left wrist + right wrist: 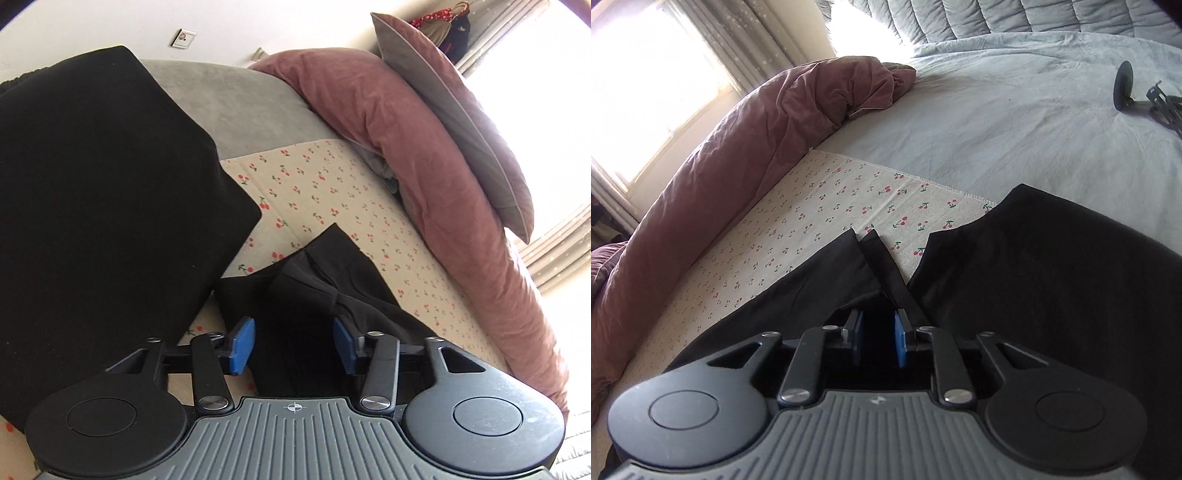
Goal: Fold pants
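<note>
Black pants lie on a cherry-print cloth (314, 192) on a bed. In the left wrist view a broad folded black panel (92, 203) fills the left side, and the leg ends (332, 280) lie crumpled just beyond my left gripper (293, 345). Its blue pads (242, 345) stand well apart, with black fabric lying between them and not pressed. In the right wrist view the panel (1052, 295) is on the right and the leg hems (820, 280) run up the middle. My right gripper (879, 339) has a narrower gap between its pads (900, 341), over dark fabric.
A rumpled pink duvet (406, 147) (738, 147) borders the cloth (812, 221), with a grey pillow (461, 122) on top of it. A grey sheet (997, 129) stretches beyond, with a small black device (1123, 90) on it. A bright curtained window (646, 92) is behind.
</note>
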